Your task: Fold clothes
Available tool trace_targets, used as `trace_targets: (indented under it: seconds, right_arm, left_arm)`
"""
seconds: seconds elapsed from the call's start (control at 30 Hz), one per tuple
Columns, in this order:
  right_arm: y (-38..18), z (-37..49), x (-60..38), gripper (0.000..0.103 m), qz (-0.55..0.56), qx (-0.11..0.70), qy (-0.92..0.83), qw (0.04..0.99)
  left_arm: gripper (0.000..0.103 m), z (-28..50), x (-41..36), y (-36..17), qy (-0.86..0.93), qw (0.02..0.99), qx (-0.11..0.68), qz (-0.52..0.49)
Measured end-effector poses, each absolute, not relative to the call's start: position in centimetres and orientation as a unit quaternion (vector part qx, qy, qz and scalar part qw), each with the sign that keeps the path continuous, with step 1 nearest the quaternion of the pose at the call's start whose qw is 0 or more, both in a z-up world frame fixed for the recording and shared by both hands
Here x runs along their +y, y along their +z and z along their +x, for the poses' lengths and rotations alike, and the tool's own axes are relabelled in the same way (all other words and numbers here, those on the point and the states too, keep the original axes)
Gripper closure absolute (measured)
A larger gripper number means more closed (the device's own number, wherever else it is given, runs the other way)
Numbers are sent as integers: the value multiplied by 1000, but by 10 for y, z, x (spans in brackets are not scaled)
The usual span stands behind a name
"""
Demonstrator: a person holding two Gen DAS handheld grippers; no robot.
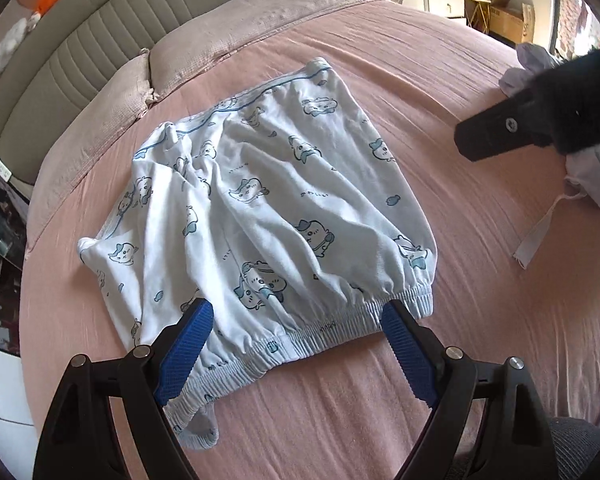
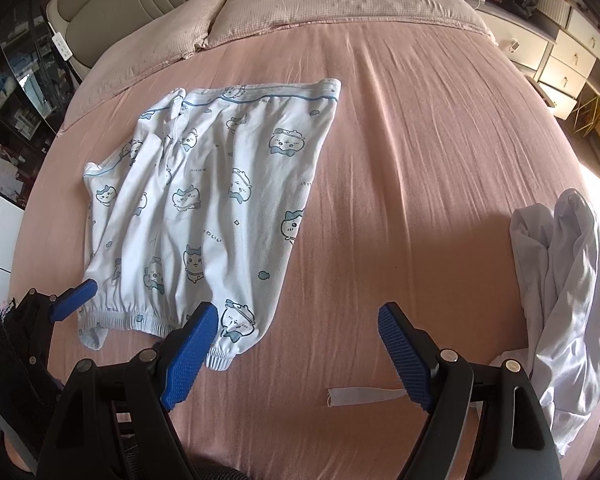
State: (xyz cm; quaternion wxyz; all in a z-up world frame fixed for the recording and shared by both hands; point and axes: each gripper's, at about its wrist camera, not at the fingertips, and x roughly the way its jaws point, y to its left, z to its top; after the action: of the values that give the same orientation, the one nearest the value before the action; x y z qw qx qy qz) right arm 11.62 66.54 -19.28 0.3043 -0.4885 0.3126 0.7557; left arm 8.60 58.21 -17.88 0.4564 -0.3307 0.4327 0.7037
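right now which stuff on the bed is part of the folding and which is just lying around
For the folding:
printed shorts
white garment
left gripper
right gripper

Lying about:
pillows
fabric strip
drawers

The left gripper (image 1: 296,320) was held low with its blue-padded fingers (image 1: 186,354) spread wide apart, nothing clamped between them. The right gripper (image 2: 298,326) was likewise wide open and empty, its fingers (image 2: 404,354) pointing forward. Seen from the left wrist, the right gripper (image 1: 496,132) hung off to the right.
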Motion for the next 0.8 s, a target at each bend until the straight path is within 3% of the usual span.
trace_targets:
  seconds: [0.23,0.5,0.63,0.8]
  right_arm:
    - [-203,131,692,21,-482,349,743,306]
    - [-200,127,716,21,-489,352,743,291]
    - [-197,117,733,21,-496,354,744,275]
    - [-189,100,752,21,-506,328,751,268]
  left_arm:
    - [17,125,595,-196,711,413,524,-225]
    - [17,157,608,-220,686,398,581,-183]
    - [17,170,614,-234,689,333,634,-110]
    - [17,187,623,-230,682,348,633,-111]
